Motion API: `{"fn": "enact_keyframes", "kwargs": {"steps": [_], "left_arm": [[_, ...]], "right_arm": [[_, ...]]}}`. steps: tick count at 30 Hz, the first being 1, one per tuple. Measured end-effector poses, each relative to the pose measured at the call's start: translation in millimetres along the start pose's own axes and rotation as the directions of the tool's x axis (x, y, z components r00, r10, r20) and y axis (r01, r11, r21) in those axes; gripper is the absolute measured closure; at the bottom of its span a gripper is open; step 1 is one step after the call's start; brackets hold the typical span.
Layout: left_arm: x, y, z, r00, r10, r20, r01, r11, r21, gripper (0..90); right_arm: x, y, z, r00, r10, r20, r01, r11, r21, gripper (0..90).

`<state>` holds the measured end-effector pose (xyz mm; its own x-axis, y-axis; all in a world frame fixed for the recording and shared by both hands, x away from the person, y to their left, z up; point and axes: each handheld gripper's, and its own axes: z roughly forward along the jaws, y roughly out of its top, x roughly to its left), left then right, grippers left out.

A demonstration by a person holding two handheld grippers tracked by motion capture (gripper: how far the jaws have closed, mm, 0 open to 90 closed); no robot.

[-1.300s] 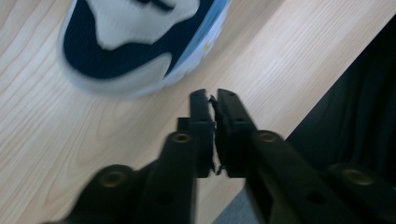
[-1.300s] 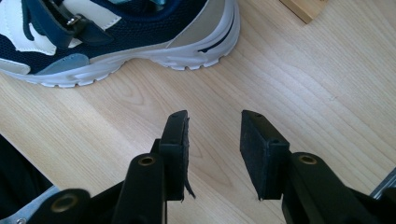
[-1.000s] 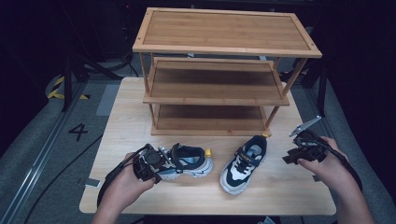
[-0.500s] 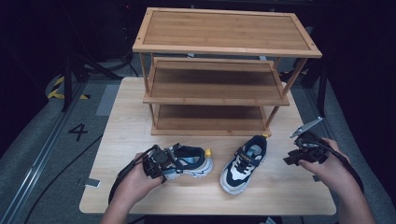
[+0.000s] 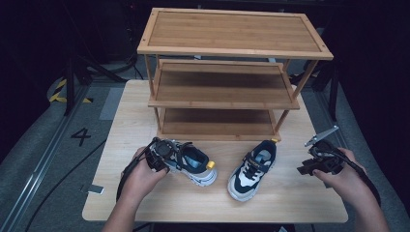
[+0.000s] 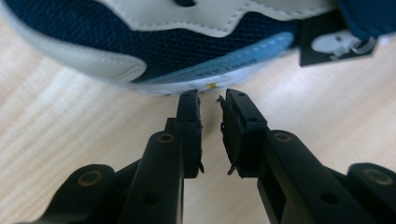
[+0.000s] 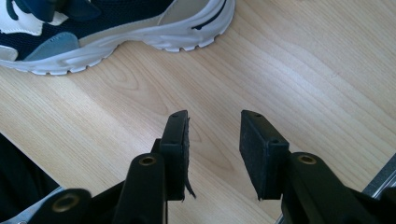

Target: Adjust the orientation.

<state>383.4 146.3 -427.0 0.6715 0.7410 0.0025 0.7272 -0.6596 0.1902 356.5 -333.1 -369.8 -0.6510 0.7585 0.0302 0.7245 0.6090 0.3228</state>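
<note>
The left gripper point(image 6: 210, 100) sits at the heel end of the left shoe point(image 5: 193, 164), its jaws just opening to a narrow gap with nothing between them, tips just short of the shoe's sole; this navy and white shoe lies on the wooden table point(image 5: 290, 203), toe pointing right; the right gripper point(image 5: 316, 166) hovers at the table's right edge, jaws apart and empty, near the right shoe point(image 5: 251, 169); behind both shoes stands a three-tier wooden rack point(image 5: 232, 34).
</note>
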Motion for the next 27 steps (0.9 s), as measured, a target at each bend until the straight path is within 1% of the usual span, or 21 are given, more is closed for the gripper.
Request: {"fn": "enact_keyframes", "kwargs": {"steps": [1, 3, 4, 5, 6, 7, 9, 10, 12, 14, 16, 18, 19, 20, 21, 22, 23, 25, 27], "left_arm": [[2.4, 1.1, 0.4, 1.0000, -0.003, -0.002, 0.003, 1.0000, -0.009, 75.8], [6.1, 2.6, 0.9, 0.9995, -0.022, 0.022, 0.022, 0.9997, -0.009, 75.1], [6.1, 2.6, 0.9, 0.9995, -0.022, 0.022, 0.022, 0.9997, -0.009, 74.6], [8.4, 2.5, -0.5, 0.9994, -0.031, 0.017, 0.032, 0.9993, -0.021, 74.0], [9.0, 2.1, -1.0, 0.9992, -0.034, 0.019, 0.034, 0.9993, -0.017, 74.0], [8.8, 2.0, -1.7, 0.9989, -0.038, 0.026, 0.039, 0.9992, -0.010, 71.9], [7.6, 0.3, -8.5, 0.9980, -0.045, 0.046, 0.045, 0.9989, -0.011, 68.0], [6.4, -0.5, -13.2, 0.9981, -0.045, 0.043, 0.046, 0.9989, -0.012, 64.9], [0.9, -1.6, -24.9, 0.9986, -0.038, 0.039, 0.039, 0.9989, -0.027, 60.9], [-5.6, -2.1, -35.2, 0.9980, -0.030, 0.055, 0.033, 0.9985, -0.045, 57.0], [-15.2, -1.7, -47.7, 0.9980, -0.004, 0.063, 0.008, 0.9979, -0.064, 55.0], [-24.6, -0.2, -57.8, 0.9978, 0.018, 0.064, -0.013, 0.9972, -0.073, 55.6], [-28.4, 0.7, -61.3, 0.9976, 0.025, 0.064, -0.020, 0.9967, -0.079, 55.1], [-34.2, 2.7, -66.8, 0.9968, 0.041, 0.069, -0.035, 0.9957, -0.085, 53.9], [-34.2, 2.7, -66.8, 0.9968, 0.041, 0.069, -0.035, 0.9957, -0.085, 53.0], [-41.0, 4.9, -72.4, 0.9959, 0.058, 0.069, -0.052, 0.9945, -0.091, 52.1], [-49.3, 8.7, -78.9, 0.9930, 0.096, 0.069, -0.088, 0.9895, -0.115, 52.3], [-58.1, 12.5, -84.5, 0.9888, 0.119, 0.089, -0.107, 0.9850, -0.135, 54.4], [-64.4, 17.0, -87.9, 0.9838, 0.151, 0.096, -0.136, 0.9786, -0.155, 54.3]], "right_arm": [[-0.4, -0.7, -0.1, 1.0000, 0.002, 0.002, -0.002, 1.000, -0.002, 63.1], [-0.6, -1.8, 0.0, 1.0000, 0.006, 0.004, -0.006, 1.000, -0.004, 62.9], [-0.5, -2.4, 0.3, 1.0000, 0.004, 0.003, -0.004, 1.000, -0.004, 62.7], [-0.4, -2.8, 0.5, 1.0000, 0.004, 0.001, -0.004, 1.000, -0.004, 62.7], [0.0, -3.1, 1.3, 1.0000, 0.006, 0.004, -0.005, 1.000, -0.002, 62.7], [0.4, -3.1, 1.8, 1.0000, 0.004, 0.002, -0.004, 1.000, 0.001, 62.6], [0.9, -2.7, 1.6, 1.0000, 0.000, -0.002, 0.000, 1.000, 0.002, 62.5], [1.1, -2.5, 1.3, 1.0000, -0.001, 0.002, 0.001, 1.000, 0.001, 62.4], [1.0, -1.8, 0.0, 1.0000, -0.003, 0.002, 0.003, 1.000, -0.004, 62.2], [0.7, -1.0, -0.8, 1.0000, -0.002, 0.000, 0.002, 1.000, -0.008, 61.8], [0.4, -0.4, -0.1, 1.0000, -0.003, 0.003, 0.003, 1.000, -0.006, 61.7], [1.0, -0.1, 0.1, 1.0000, -0.006, 0.002, 0.006, 1.000, -0.005, 61.6], [1.7, -0.1, -0.1, 0.9999, -0.010, 0.001, 0.010, 1.000, -0.006, 61.6], [2.2, -0.1, -0.4, 0.9999, -0.010, 0.001, 0.010, 1.000, -0.008, 61.6], [2.2, -0.1, -0.4, 0.9999, -0.010, 0.001, 0.010, 1.000, -0.008, 61.6], [3.3, -0.3, -1.8, 0.9999, -0.012, -0.001, 0.012, 1.000, -0.010, 61.5], [3.5, -0.5, -2.0, 0.9999, -0.013, 0.000, 0.013, 1.000, -0.010, 61.4], [4.1, -1.4, -2.4, 0.9999, -0.011, -0.001, 0.011, 1.000, -0.011, 61.4], [4.7, -3.1, -2.8, 1.0000, -0.009, 0.001, 0.009, 1.000, -0.011, 61.3]]}}
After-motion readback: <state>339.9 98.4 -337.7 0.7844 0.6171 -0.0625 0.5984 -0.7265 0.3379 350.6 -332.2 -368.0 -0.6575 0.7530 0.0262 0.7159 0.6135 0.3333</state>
